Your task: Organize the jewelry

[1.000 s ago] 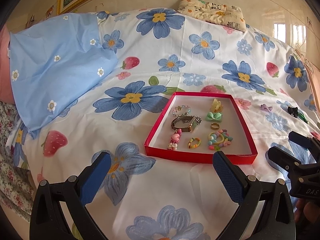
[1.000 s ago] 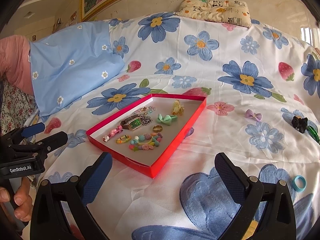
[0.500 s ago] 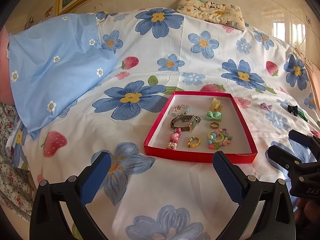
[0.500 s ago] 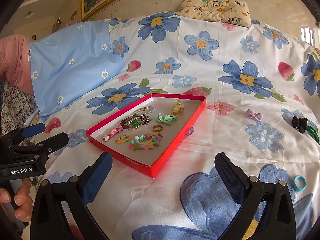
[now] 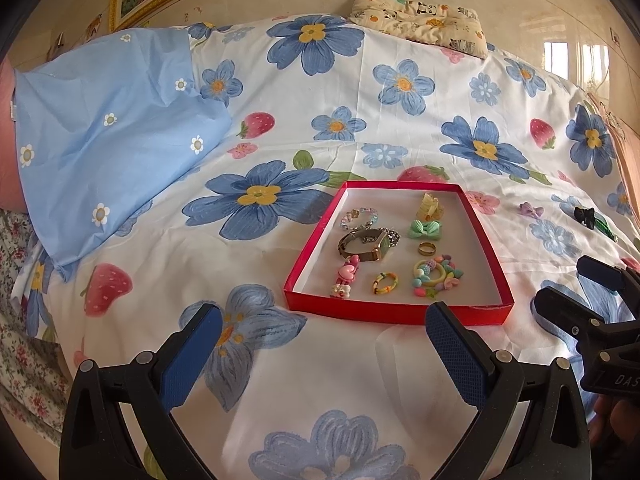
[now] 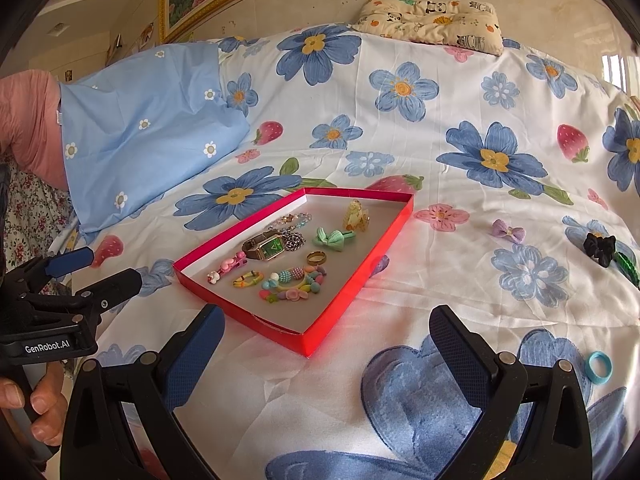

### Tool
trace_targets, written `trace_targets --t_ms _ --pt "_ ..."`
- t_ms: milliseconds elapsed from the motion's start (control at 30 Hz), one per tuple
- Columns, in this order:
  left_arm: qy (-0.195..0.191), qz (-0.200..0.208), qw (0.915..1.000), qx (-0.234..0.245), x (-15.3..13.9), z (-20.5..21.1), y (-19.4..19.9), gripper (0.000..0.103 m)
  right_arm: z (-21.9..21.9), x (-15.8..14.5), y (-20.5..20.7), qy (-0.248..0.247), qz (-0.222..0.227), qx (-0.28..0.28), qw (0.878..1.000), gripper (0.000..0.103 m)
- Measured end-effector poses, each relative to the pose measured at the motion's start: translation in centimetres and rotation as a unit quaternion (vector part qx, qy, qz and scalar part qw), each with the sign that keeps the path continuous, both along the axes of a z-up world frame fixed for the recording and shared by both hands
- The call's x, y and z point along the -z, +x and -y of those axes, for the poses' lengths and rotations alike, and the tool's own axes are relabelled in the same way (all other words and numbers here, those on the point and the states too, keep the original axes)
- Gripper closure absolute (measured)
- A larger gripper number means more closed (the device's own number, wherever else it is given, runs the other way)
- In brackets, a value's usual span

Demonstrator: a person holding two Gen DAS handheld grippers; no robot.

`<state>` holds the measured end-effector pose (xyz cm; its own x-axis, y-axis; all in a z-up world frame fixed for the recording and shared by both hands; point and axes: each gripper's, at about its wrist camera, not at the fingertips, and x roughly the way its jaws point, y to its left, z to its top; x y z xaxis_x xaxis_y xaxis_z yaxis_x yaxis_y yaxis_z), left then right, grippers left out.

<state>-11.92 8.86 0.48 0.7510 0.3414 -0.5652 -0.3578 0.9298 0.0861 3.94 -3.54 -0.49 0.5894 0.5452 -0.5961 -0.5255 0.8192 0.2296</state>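
A shallow red tray (image 5: 486,236) (image 6: 352,276) lies on the flowered bedspread and holds a watch (image 5: 366,242) (image 6: 270,248), a green bow (image 5: 425,229) (image 6: 334,238), a gold ring (image 5: 427,248) (image 6: 316,257), bead bracelets and small clips. Loose on the bedspread to the right are a purple bow (image 5: 531,211) (image 6: 508,231), a black bow (image 5: 584,216) (image 6: 599,248) and a light-blue ring (image 6: 598,367). My left gripper (image 5: 320,344) (image 6: 94,270) stands open before the tray's near edge, holding nothing. Open too and holding nothing, my right gripper (image 6: 326,340) (image 5: 572,288) hovers off the tray's near right corner.
A light-blue pillow (image 5: 104,140) lies at the left and a small printed pillow (image 5: 420,20) at the head of the bed. A green object (image 6: 626,266) pokes out beside the black bow. A hand (image 6: 36,404) grips the left gripper's handle.
Almost nothing: both views have shifted only very slightly, and both grippers stay open over the bedspread.
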Motion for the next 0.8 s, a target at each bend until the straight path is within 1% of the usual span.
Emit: trace_targets --t_ms 800 --pt "0.0 -0.007 1.0 0.005 0.5 -0.55 0.54 0.001 -0.31 -0.1 -0.07 0.0 0.0 -0.003 1.0 0.0"
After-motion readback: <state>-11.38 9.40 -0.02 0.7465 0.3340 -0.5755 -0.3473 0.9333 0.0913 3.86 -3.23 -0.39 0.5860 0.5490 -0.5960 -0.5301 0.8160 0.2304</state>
